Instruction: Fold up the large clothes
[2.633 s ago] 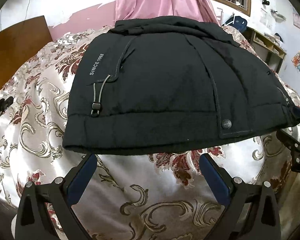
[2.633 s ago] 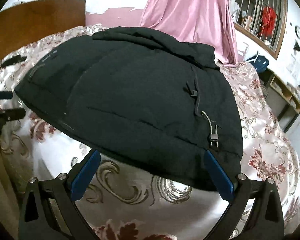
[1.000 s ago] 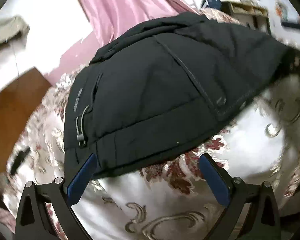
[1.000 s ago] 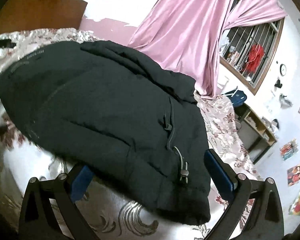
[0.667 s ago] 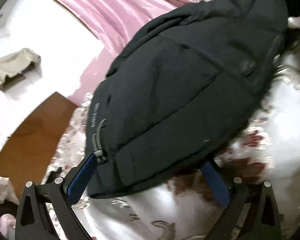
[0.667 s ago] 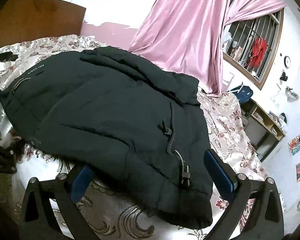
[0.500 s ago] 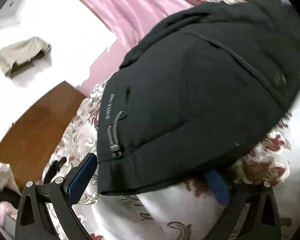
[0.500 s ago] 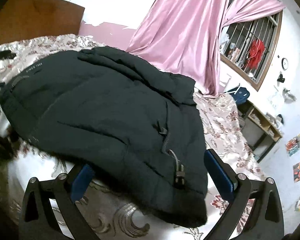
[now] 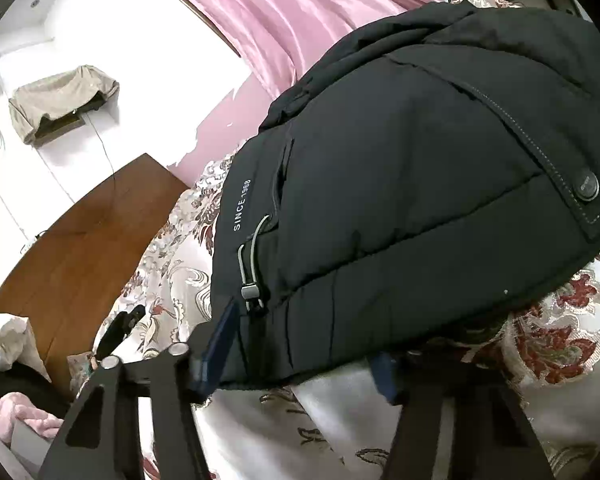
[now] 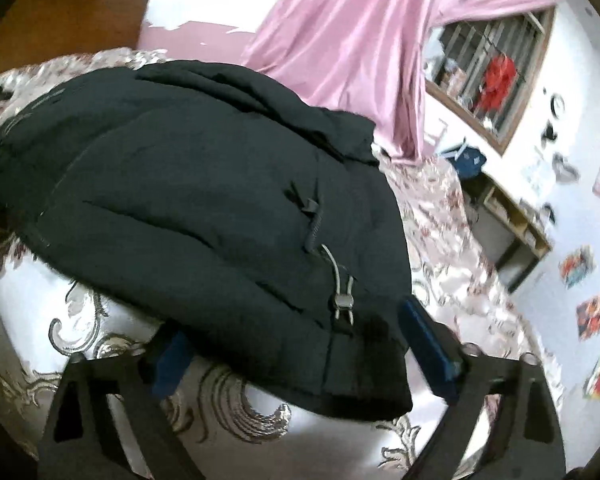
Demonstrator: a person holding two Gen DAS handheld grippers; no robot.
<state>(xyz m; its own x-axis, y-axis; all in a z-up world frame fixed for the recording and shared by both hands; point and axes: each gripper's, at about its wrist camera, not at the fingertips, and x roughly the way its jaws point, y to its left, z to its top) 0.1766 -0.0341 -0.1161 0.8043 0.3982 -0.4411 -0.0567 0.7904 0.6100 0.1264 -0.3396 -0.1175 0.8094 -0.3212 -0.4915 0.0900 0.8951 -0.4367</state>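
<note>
Bedroom scene, floral satin bed [image 9: 560,344] filling the lower half of both views, pink curtain [image 9: 300,12] at top, wooden headboard [image 9: 80,248] at left of the left wrist view.

Left gripper [image 9: 300,350]: jaws closing, bottom-left corner of the black padded jacket [image 9: 400,184] between them; blue pad at lower left sits against the hem by the drawcord toggle [image 9: 252,292], other pad mostly hidden under the hem. Cannot confirm both pads press yet, so not counted as clenched.

Right gripper [image 10: 300,354]: jaws closing too, opposite hem corner between them, near its own toggle [image 10: 342,300]. Right pad stands clear of the fabric at lower right of the frame, left pad tucked under the hem. Frame is blurred.

Jacket lies flat, front up, centre of both frames, collar toward the curtain, hem toward the grippers.

Step, as judged: pinch both hem corners for a fold up toward the collar. To do well: take the full thickness, both layers, not just the outer shell; keep cords out of the pads; close both sides before lifting, lift evenly so the padding doesn't slump to one side.

Containers: open shelf unit [image 10: 512,224] at right of the right wrist view, contents too blurred to tell. No basket or box on the bed in view.
</note>
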